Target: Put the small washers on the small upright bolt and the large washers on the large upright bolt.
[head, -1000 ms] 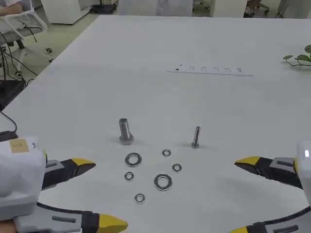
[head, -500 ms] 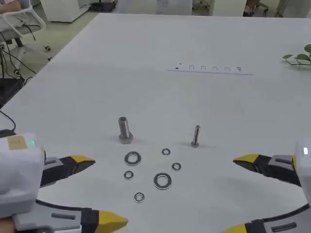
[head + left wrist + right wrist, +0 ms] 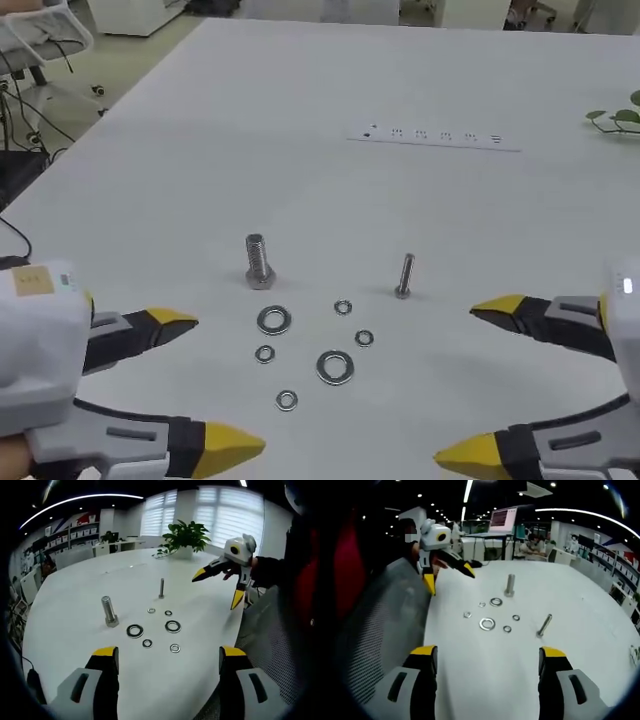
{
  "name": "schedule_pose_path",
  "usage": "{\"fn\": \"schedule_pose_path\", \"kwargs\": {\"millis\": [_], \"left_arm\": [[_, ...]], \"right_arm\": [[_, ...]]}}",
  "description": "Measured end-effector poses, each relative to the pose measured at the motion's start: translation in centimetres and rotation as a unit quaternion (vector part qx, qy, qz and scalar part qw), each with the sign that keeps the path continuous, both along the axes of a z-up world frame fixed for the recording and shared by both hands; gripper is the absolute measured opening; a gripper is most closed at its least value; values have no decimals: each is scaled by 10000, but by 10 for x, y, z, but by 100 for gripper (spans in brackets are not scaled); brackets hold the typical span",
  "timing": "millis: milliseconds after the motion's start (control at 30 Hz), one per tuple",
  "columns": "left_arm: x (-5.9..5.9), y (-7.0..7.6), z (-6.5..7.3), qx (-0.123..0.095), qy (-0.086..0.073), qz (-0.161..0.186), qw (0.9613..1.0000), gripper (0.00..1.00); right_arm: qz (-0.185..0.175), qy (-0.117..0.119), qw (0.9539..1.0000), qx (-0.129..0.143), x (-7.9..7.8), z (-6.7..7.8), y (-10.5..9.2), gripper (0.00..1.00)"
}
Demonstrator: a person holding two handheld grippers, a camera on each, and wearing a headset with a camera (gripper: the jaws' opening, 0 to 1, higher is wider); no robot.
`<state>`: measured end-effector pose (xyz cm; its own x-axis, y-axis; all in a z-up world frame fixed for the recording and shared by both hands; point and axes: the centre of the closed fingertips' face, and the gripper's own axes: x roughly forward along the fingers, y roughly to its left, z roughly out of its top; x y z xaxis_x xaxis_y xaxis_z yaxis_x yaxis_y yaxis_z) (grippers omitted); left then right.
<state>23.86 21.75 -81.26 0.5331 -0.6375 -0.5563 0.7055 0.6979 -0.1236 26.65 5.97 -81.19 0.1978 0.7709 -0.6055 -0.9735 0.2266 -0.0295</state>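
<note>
Looks out between the wide-apart, empty jaws of the right gripper [image 3: 489,655] over a white desk [image 3: 570,585]. Finds the large bolt [image 3: 509,585] upright, the small bolt [image 3: 544,625] nearer on the right, two large washers [image 3: 487,624] and four small washers [image 3: 507,629] flat beside them. Catches the left gripper [image 3: 449,580], jaws spread, at upper left.

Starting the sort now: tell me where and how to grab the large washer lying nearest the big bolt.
Lying flat on the table, the large washer offers just its thin rim. Probably best: come straight down with the open left gripper, jaws pinching opposite outer edges, clear of the large bolt.
</note>
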Motion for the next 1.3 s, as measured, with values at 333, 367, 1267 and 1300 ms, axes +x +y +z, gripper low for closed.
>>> {"fn": "schedule_pose_path", "kwargs": {"millis": [333,367,1267,1300], "left_arm": [[-2,0,2,1,-17,-13,10000,82],[-2,0,2,7,-19,-20,10000,82],[1,-2,4,34,-101,-76,9999,81],[1,-2,4,35,-104,-80,9999,81]], "right_arm": [[415,-124,9989,-167,1,7,21,79],[474,-133,9986,-183,1,8,24,79],[1587,-299,9815,-1031,14,-1,63,64],[1632,-308,9801,-1088,14,-2,64,63]]}}
